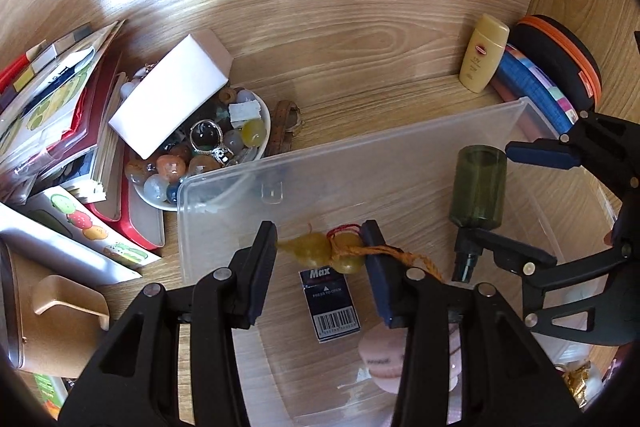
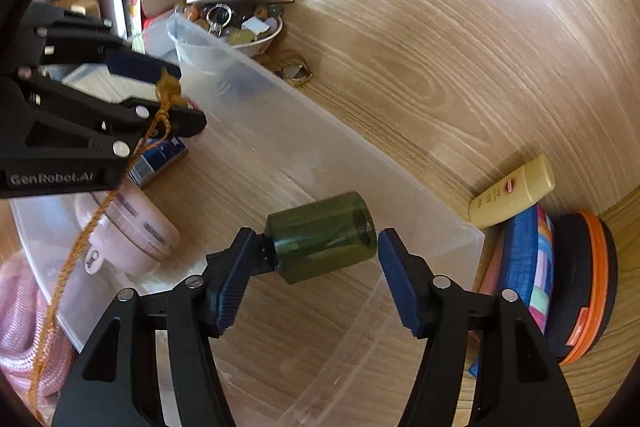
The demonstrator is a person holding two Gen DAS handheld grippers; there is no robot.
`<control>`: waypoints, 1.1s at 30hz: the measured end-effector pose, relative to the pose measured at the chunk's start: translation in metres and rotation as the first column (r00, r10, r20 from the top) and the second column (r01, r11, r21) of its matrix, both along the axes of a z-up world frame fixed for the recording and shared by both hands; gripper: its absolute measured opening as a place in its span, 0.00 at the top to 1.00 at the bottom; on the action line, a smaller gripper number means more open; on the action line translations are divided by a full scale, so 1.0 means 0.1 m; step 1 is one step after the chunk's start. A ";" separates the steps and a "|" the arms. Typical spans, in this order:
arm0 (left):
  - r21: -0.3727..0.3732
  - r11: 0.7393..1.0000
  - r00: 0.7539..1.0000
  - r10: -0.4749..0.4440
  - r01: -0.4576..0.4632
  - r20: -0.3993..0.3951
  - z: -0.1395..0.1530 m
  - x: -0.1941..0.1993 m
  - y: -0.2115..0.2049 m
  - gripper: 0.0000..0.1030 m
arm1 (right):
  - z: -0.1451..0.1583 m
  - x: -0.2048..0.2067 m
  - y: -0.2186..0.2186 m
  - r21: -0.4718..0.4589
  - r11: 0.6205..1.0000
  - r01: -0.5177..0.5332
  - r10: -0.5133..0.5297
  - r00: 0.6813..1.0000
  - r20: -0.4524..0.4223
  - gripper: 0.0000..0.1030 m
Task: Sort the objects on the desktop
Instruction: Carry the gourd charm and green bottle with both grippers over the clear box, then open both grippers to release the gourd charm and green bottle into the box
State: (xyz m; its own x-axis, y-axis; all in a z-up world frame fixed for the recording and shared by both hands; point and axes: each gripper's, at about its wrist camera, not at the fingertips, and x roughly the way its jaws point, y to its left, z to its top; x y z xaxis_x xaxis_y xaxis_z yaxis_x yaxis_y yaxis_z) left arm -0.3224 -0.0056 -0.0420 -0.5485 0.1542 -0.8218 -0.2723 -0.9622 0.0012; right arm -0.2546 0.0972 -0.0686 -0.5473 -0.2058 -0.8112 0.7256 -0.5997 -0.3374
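Observation:
My left gripper (image 1: 320,249) is open over the clear plastic bin (image 1: 224,183). A yellow gourd charm (image 1: 320,251) with an orange cord hangs between its fingers, touching the right finger (image 1: 378,267). My right gripper (image 2: 316,259) is open around a dark green spray bottle (image 2: 324,241), which lies between the fingers with its nozzle at the left finger; it also shows in the left wrist view (image 1: 478,187). In the bin lie a black "Max" box (image 1: 330,303) and a pink jar (image 2: 136,231).
A white bowl of beads and rings (image 1: 200,155) with a white box (image 1: 172,91) on it sits left of the bin. Books and sticker sheets (image 1: 60,115) pile at the left. A yellow sunscreen bottle (image 1: 482,53), blue roll (image 2: 520,259) and black-orange case (image 2: 592,283) stand at the right.

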 end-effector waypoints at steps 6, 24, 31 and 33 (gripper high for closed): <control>0.011 1.000 1.000 0.000 0.000 -0.012 0.03 0.00 -0.01 0.42 | 0.00 0.06 0.00 0.026 1.000 0.014 -0.012 0.999 -0.047 0.37; -0.033 0.999 1.000 0.011 -0.010 0.020 0.09 0.09 0.04 0.26 | 0.24 0.20 0.20 -0.023 0.994 0.105 -0.106 0.992 -0.062 0.33; -0.058 0.998 1.000 0.020 -0.021 -0.013 0.26 0.28 -0.04 0.21 | 0.37 0.30 0.34 -0.060 0.991 0.121 -0.126 0.988 -0.088 0.33; -0.046 0.999 1.000 0.017 -0.018 -0.020 0.29 0.30 -0.06 0.15 | 0.40 0.36 0.38 -0.067 0.990 0.120 -0.127 0.987 -0.097 0.33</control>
State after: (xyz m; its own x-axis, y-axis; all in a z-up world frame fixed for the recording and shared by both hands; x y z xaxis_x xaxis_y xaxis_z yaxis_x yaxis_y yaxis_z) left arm -0.2921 -0.0117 -0.0126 -0.5669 0.1061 -0.8169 -0.2545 -0.9657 0.0512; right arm -0.2190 0.1351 -0.0282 -0.6500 -0.1789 -0.7386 0.6088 -0.7043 -0.3652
